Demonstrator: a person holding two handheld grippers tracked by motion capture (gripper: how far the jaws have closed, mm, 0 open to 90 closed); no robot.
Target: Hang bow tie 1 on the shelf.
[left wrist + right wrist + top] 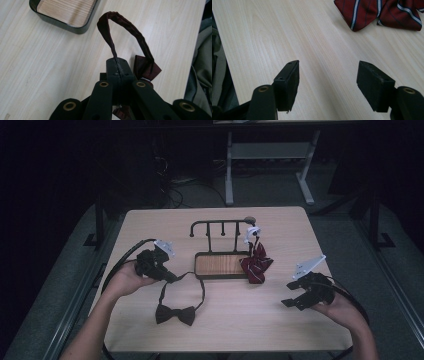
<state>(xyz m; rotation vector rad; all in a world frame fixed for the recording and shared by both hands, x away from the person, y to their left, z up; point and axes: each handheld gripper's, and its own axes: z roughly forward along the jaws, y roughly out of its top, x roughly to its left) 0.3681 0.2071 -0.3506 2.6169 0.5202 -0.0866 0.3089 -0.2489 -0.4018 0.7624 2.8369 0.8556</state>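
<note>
The dark maroon fabric bow tie [174,314] lies at lower centre of the pale wooden worktop [235,320], its thin neck strap arching up leftward into the left claw [173,277], clenched on that strap. The right claw [328,82] is released, jaws wide apart above bare wood.

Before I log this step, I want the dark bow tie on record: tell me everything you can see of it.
The dark bow tie looks like soft, dark maroon fabric: a knotted bow with a thin neck strap looped from it. The bow lies flat on the wooden table, near the front edge, in front of the rack's tray. The strap arches up off the table, and the left gripper has its fingers shut on it. Nothing else touches it.
</note>
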